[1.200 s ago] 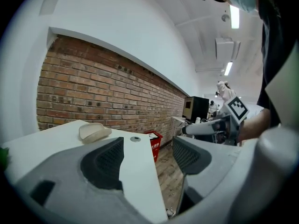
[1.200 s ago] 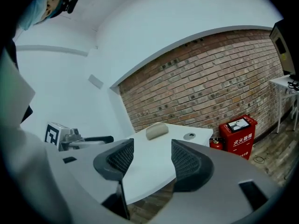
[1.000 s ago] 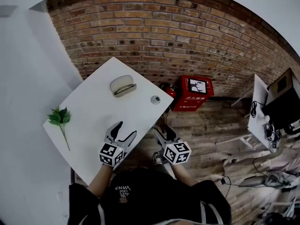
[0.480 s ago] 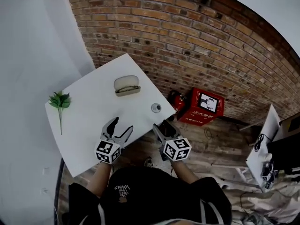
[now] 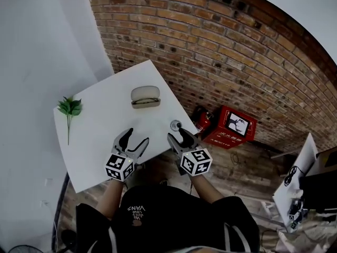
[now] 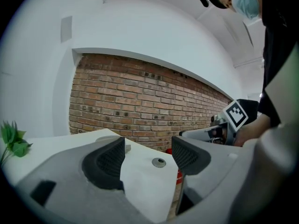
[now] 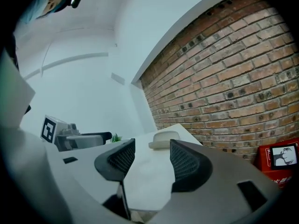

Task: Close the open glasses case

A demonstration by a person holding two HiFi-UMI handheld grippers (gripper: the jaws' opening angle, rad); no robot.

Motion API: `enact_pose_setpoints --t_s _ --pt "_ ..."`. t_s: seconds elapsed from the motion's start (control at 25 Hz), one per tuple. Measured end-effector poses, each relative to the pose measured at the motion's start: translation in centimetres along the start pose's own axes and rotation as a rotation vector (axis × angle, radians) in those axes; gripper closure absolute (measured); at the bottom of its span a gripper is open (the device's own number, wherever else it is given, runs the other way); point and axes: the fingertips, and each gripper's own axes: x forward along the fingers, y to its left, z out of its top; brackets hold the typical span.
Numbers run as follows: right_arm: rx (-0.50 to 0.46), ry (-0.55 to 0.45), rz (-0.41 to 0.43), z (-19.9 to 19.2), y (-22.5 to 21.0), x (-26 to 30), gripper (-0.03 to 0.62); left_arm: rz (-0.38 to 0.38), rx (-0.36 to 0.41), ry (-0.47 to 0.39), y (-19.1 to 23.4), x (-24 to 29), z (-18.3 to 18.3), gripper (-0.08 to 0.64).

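The beige glasses case (image 5: 145, 96) lies on the white table (image 5: 100, 120) towards its far side, with a dark gap showing under its lid. My left gripper (image 5: 136, 137) hovers open over the near part of the table, well short of the case. Beside it, my right gripper (image 5: 177, 135) is at the table's near right edge; its jaws are closing slightly with nothing between them. In the right gripper view the case (image 7: 164, 139) sits ahead, beyond the gripper's (image 7: 149, 160) jaws. In the left gripper view the gripper (image 6: 148, 157) frames bare tabletop.
A small round metal piece (image 5: 175, 124) lies near the table's right edge, just ahead of the right gripper. A green plant sprig (image 5: 69, 109) lies at the table's left. A red box (image 5: 235, 125) stands on the floor by the brick wall (image 5: 237, 51).
Both grippers have moved forward over the table's near edge towards the case. The right one has come from beyond the table's corner to beside the round metal piece. The case has stayed put.
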Motion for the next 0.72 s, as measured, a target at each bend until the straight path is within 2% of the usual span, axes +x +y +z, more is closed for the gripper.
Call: enact_pose_setpoints --t_s 0.44,0.72 --pt "0.000 -0.017 0.015 2.2 -0.1 5.8 0.387 -0.010 0.042 -0.017 6.3 2.1 5.4 0.252" --pt "-0.006 0.006 0.025 2.7 -0.5 9.6 0.390 -0.003 0.125 0.002 11.3 3.8 8.5 0.252"
